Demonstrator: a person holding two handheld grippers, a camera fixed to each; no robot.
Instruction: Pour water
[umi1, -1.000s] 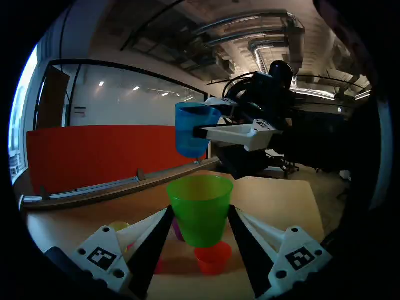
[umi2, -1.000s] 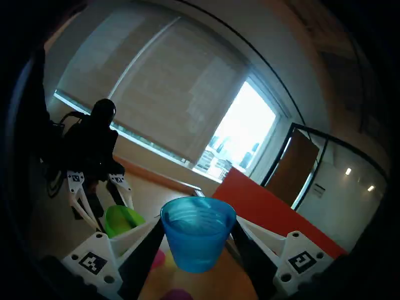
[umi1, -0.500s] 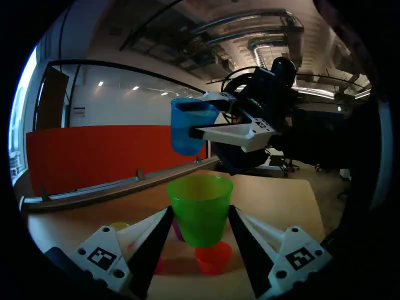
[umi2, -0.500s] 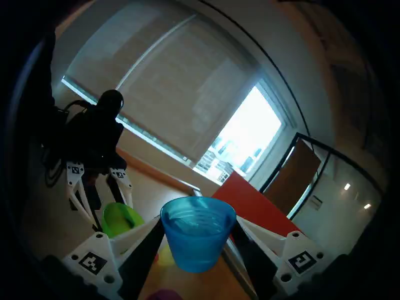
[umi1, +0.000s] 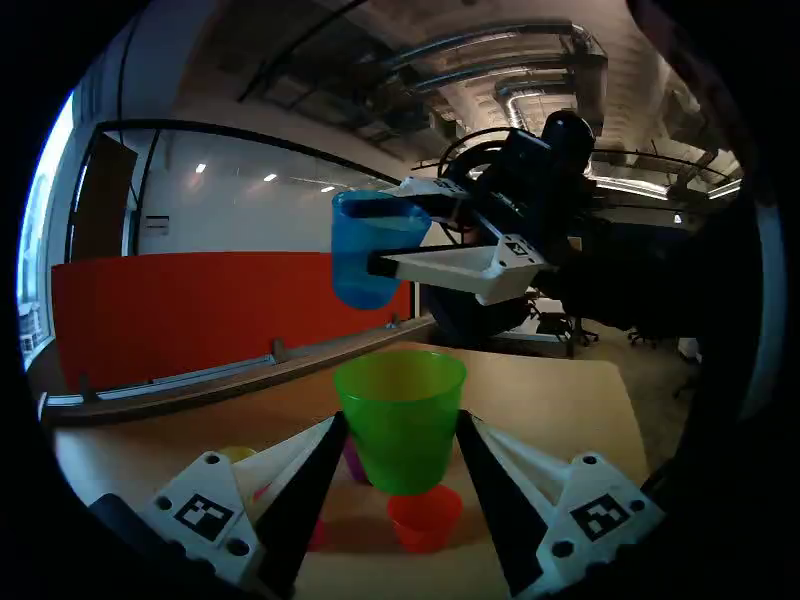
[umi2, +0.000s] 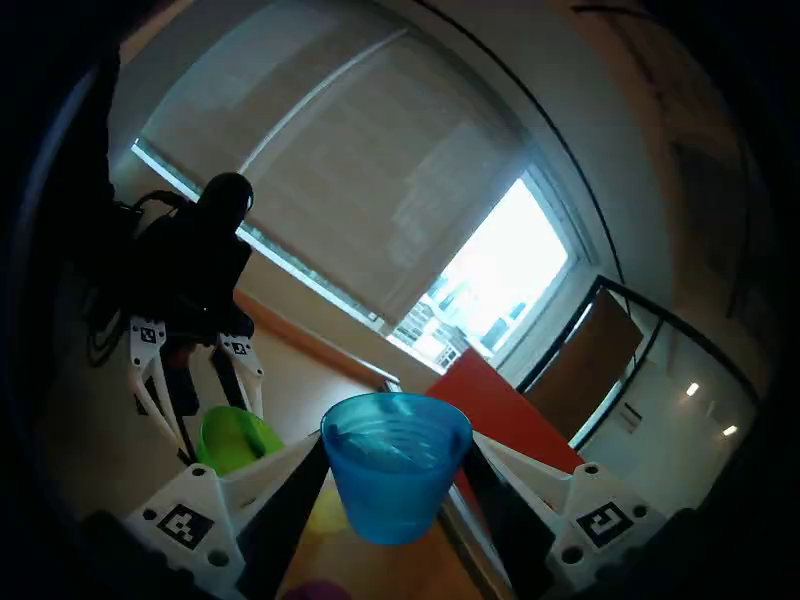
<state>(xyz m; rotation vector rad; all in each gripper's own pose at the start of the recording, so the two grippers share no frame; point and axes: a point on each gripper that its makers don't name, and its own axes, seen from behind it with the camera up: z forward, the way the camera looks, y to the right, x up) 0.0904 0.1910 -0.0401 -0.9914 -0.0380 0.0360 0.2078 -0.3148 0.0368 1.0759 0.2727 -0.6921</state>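
Now: approach before pouring | right gripper (umi2: 397, 450) pinches blue cup (umi2: 395, 480), held higher than green cup (umi1: 400, 445) | left gripper (umi1: 400, 425) pinches green cup above table (umi1: 560, 390) | next, I judge: align rims, tilt slowly.

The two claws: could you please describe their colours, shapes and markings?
The left claw and right claw look alike: white tapering fingers with black inner pads, each bearing a square black-and-white marker and small screw holes. Seen from afar, each has a dark body with black cables behind it.
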